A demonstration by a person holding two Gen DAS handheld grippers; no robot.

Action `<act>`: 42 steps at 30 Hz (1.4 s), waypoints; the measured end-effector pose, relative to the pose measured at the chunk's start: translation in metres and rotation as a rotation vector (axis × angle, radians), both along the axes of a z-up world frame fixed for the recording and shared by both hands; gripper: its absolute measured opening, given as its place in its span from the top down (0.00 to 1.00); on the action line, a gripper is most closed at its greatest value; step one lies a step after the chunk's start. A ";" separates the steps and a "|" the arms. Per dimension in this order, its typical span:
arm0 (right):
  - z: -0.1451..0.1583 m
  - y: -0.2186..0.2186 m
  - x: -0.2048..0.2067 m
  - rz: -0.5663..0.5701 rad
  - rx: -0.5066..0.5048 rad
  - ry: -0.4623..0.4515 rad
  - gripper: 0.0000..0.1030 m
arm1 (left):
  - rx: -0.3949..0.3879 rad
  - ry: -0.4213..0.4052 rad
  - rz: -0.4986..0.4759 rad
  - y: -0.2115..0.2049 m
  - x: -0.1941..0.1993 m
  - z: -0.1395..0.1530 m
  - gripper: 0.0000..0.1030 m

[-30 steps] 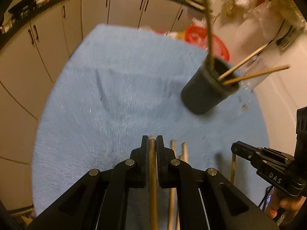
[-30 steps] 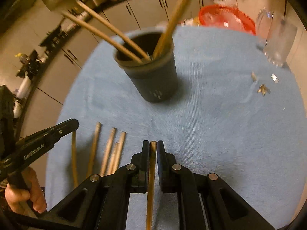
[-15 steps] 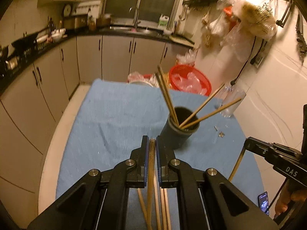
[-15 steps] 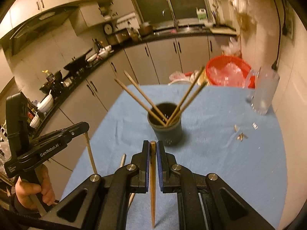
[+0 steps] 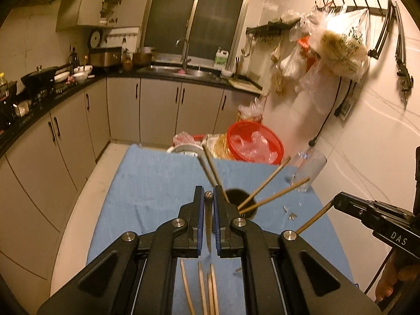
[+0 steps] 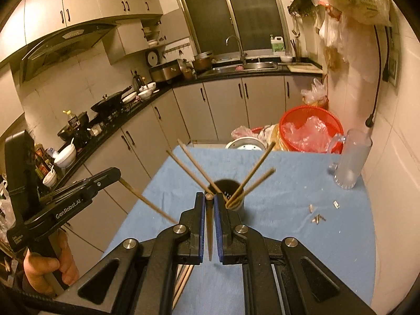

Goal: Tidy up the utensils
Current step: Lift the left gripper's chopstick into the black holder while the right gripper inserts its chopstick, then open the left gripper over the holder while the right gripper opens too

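Left wrist view: left tongs [image 5: 209, 201] and right tongs [image 6: 209, 201] each pinch one thin wooden chopstick [image 5: 208, 225]; next, drop them into the dark round cup [image 5: 241, 200].

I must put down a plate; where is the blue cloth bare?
Bare: cloth left of the cup, and the near right part, this side of the scraps. Crowded: loose chopsticks at the near edge, mug far right.
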State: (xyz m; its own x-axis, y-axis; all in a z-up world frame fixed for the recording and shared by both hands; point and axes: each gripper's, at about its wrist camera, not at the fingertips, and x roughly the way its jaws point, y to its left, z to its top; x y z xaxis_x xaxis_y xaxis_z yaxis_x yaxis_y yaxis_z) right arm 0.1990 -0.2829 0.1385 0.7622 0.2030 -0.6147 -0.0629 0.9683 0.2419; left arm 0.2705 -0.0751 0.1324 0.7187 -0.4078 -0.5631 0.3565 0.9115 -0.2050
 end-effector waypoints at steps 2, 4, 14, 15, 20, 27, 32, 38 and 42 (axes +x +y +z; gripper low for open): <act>0.007 -0.001 0.003 -0.001 -0.003 -0.009 0.93 | -0.005 -0.016 0.004 -0.001 0.000 0.007 0.94; 0.014 -0.001 0.006 -0.002 -0.009 -0.016 0.93 | -0.007 -0.020 0.003 -0.005 0.002 0.011 0.94; 0.047 -0.003 0.013 -0.007 -0.023 -0.074 0.93 | -0.025 -0.047 -0.014 -0.014 0.006 0.035 0.94; 0.050 -0.003 0.014 -0.009 -0.023 -0.080 0.93 | -0.037 -0.048 -0.017 -0.013 0.007 0.039 0.94; 0.068 -0.009 0.017 -0.027 -0.023 -0.119 0.93 | -0.078 -0.067 -0.016 -0.009 0.009 0.060 0.94; 0.083 -0.010 0.028 -0.077 -0.060 -0.194 0.93 | -0.123 -0.121 0.021 -0.014 0.019 0.078 0.94; 0.070 -0.012 0.042 -0.088 -0.049 -0.193 0.93 | -0.126 -0.138 0.028 -0.028 0.028 0.068 0.94; 0.041 -0.017 0.058 -0.089 -0.043 -0.134 0.93 | -0.049 -0.099 0.024 -0.051 0.044 0.032 0.94; 0.020 -0.018 0.063 -0.084 -0.044 -0.096 0.93 | -0.028 -0.048 0.021 -0.057 0.054 0.009 0.94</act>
State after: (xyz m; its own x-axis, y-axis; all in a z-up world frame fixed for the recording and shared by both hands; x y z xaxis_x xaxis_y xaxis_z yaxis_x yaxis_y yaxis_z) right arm 0.2623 -0.3011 0.1583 0.8314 0.1106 -0.5446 -0.0022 0.9807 0.1957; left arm 0.3246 -0.1323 0.1412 0.7534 -0.4075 -0.5161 0.3474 0.9130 -0.2137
